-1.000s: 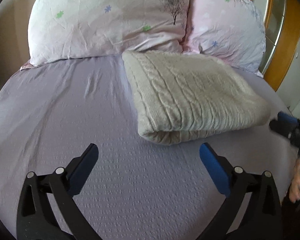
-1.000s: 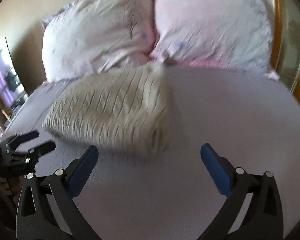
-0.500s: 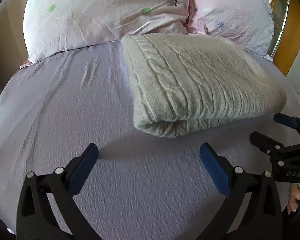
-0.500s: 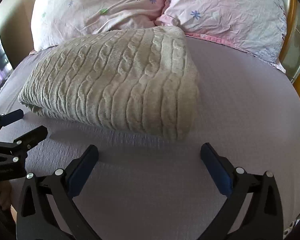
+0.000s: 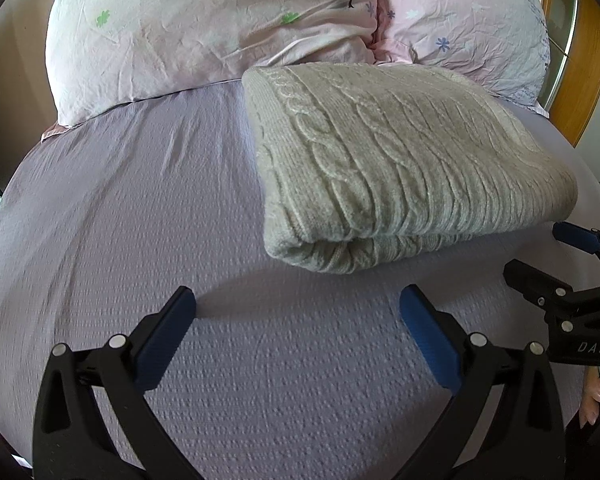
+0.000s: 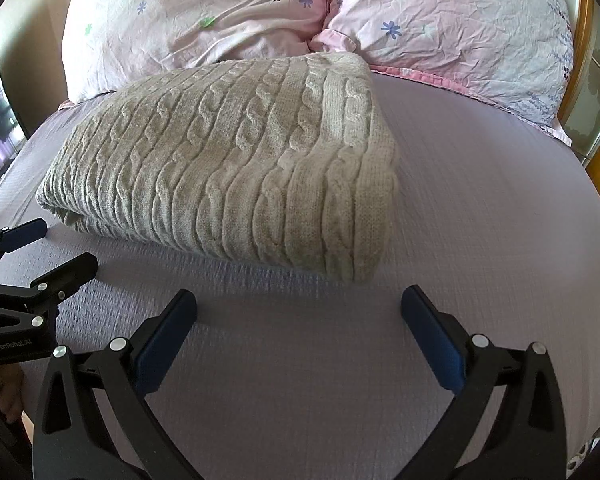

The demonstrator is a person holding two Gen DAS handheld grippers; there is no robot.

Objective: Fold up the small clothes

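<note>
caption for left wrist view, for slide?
Open left gripper faces folded knit sweater on bed; open right gripper at right edge.

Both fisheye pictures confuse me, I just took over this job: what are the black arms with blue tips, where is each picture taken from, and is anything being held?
No robot here: a person holds a two-finger claw in each hand, and a camera on each one looks forward along its fingers. In the left view, the left claw fills the bottom, and the right claw shows at the right edge. In the right view it is reversed: the right claw is at the bottom, the left claw at the left edge. Both are open and hold nothing. On the purple bedsheet lies a folded cream cable-knit sweater, just ahead of both claws and untouched. Behind it are two pink pillows, one beside the other, at the head of the bed.
</note>
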